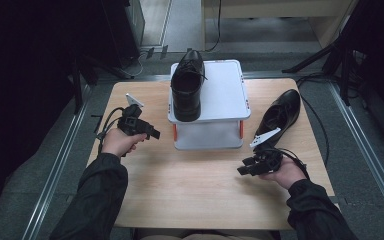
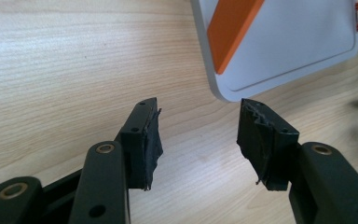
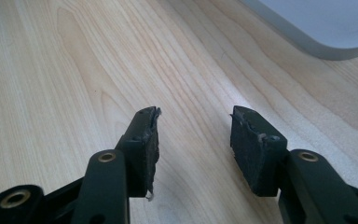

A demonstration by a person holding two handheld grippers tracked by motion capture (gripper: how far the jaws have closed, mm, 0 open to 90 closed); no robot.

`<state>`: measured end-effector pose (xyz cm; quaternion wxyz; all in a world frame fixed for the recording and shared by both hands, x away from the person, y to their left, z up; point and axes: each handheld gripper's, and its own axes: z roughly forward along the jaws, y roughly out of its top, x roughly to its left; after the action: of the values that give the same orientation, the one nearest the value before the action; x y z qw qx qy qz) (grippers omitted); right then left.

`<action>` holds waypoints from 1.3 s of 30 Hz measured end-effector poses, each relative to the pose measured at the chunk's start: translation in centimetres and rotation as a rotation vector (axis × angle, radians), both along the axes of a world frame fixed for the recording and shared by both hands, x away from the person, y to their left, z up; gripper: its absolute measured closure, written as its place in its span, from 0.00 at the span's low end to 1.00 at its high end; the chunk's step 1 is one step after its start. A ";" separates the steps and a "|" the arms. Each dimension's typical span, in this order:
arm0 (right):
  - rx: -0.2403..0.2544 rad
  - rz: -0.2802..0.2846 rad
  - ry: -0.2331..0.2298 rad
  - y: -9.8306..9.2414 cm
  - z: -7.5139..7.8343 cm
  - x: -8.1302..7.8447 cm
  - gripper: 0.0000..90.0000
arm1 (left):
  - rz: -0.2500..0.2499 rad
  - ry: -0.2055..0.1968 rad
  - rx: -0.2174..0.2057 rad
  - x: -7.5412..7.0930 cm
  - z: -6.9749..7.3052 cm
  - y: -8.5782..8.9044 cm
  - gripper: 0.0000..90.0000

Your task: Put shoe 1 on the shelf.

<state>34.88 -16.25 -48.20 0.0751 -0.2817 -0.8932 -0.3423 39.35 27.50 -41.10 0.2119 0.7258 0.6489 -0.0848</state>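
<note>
Two black dress shoes: one shoe (image 1: pixel 186 85) lies on the white stand (image 1: pixel 225 95) at the bench's (image 1: pixel 190 185) far middle; the other shoe (image 1: pixel 280 114) rests on the bench right of the stand, just beyond the right gripper (image 1: pixel 247 167). Left gripper (image 1: pixel 152 134), low over the bench left of the stand: fingers (image 2: pixel 151 140) spread, nothing between. Right gripper: fingers (image 3: pixel 249 140) spread, nothing between.
</note>
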 end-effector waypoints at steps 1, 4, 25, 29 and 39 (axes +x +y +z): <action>0.001 0.000 0.001 0.0 0.0 -0.1 0.58 | -0.005 0.005 0.001 0.0 -0.2 0.0 0.54; 0.005 -0.011 0.001 -0.2 0.1 -0.1 0.58 | -0.019 0.005 -0.011 -0.4 -1.0 -0.3 0.54; 0.051 -0.098 -0.015 -2.6 2.4 0.9 0.59 | -0.046 -0.015 -0.049 -1.9 -3.4 0.0 0.51; 0.010 -0.116 0.013 -3.7 4.4 2.0 0.61 | -0.052 -0.025 -0.037 -2.0 -3.4 0.0 0.51; -0.187 -0.131 0.033 -5.7 10.1 5.4 0.63 | -0.059 -0.015 -0.028 -1.9 -3.7 0.2 0.52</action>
<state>40.24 -21.94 -38.12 0.0405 -0.3509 -0.8996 -0.2568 37.49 27.67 -44.78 0.2242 0.7423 0.6243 -0.0945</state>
